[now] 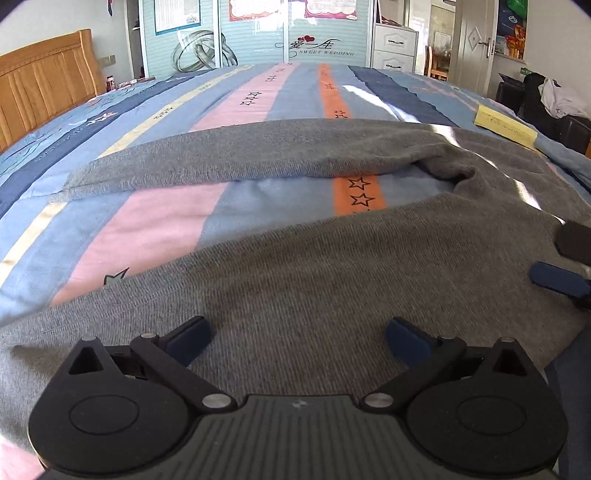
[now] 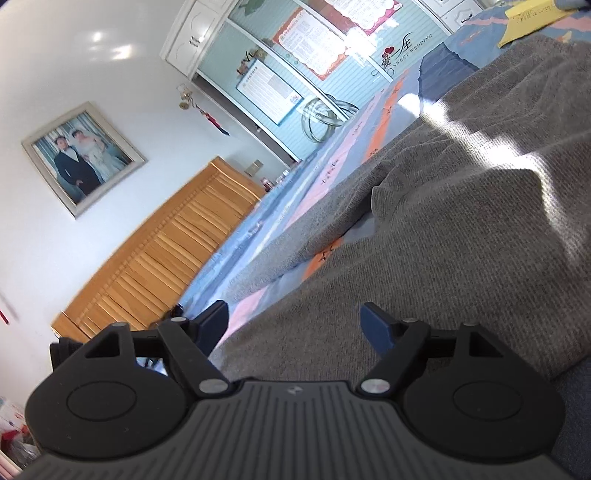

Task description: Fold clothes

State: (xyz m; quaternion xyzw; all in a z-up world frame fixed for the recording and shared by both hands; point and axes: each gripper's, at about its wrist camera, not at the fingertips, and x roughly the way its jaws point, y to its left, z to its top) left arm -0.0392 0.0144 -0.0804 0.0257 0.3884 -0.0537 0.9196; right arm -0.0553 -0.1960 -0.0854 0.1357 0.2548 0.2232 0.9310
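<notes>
**Both claws spread wide over grey garment on bed**

Left gripper (image 1: 298,338): jaws wide apart, nothing between them, blue pads (image 1: 190,339) just above the near leg of the grey garment (image 1: 332,280); contact with the cloth can't be told. Right gripper (image 2: 293,326): also spread wide, holds nothing, camera tilted hard; its right pad sits over the grey knit, left pad out past the cloth edge. In the left wrist view the right gripper's tips show at the right edge, near the garment.

Garment lies flat on the striped bedspread (image 1: 140,229), two long grey parts forking from a joined section at right, with a wedge of pink, blue and orange star stripes showing between them. Sun patches fall on the cloth at right.

Further out: yellow paper (image 1: 504,125) on the bed's right side, past the garment. Wooden headboard (image 1: 40,81) at left. Far wall: pale blue sliding wardrobe (image 1: 255,33) with ring graphic, white drawers (image 1: 394,48), door (image 1: 476,44). Framed photo (image 2: 83,158) on the wall above the headboard.
</notes>
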